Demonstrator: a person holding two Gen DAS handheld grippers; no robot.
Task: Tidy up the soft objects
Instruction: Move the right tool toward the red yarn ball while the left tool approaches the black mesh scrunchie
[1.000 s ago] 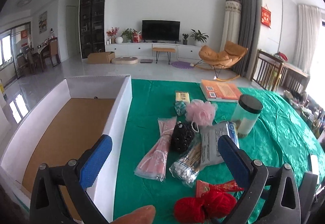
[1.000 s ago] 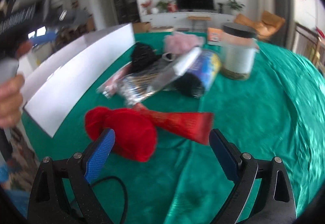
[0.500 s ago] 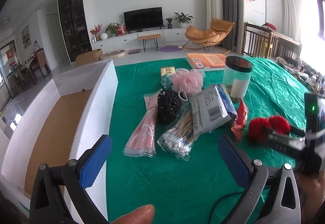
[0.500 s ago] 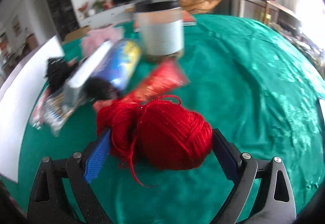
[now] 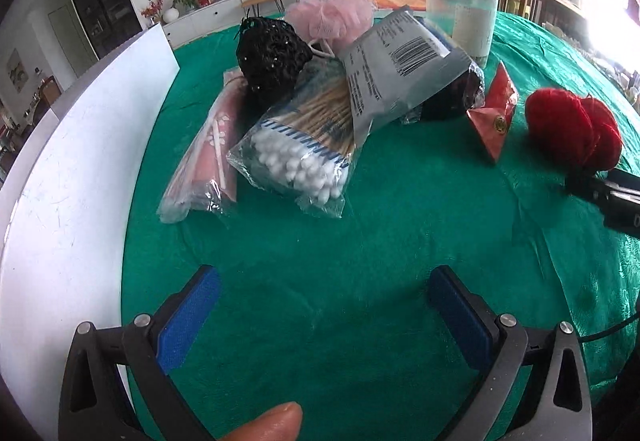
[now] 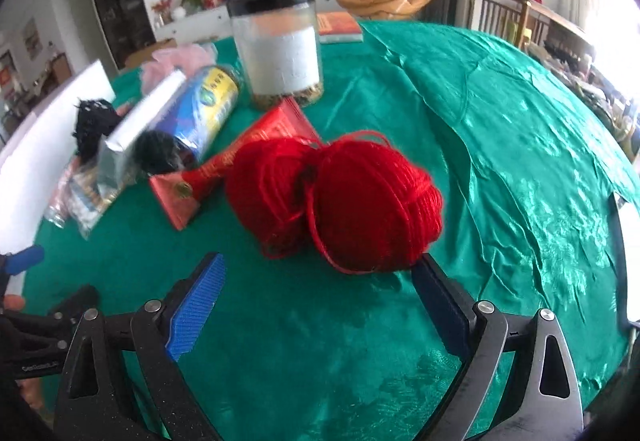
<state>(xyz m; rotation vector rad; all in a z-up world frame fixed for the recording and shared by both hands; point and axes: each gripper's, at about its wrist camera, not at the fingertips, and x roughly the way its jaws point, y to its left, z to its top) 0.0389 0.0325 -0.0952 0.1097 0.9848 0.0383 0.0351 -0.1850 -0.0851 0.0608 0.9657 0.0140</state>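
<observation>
Right wrist: gaping claw behind yarn.

Two red yarn balls rest touching on green cloth.

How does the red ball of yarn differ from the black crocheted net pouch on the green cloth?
The red ball of yarn is wound strands and lies alone. The black crocheted net pouch is openwork mesh and sits on the pile, atop the pink packet. Both look soft.
</observation>
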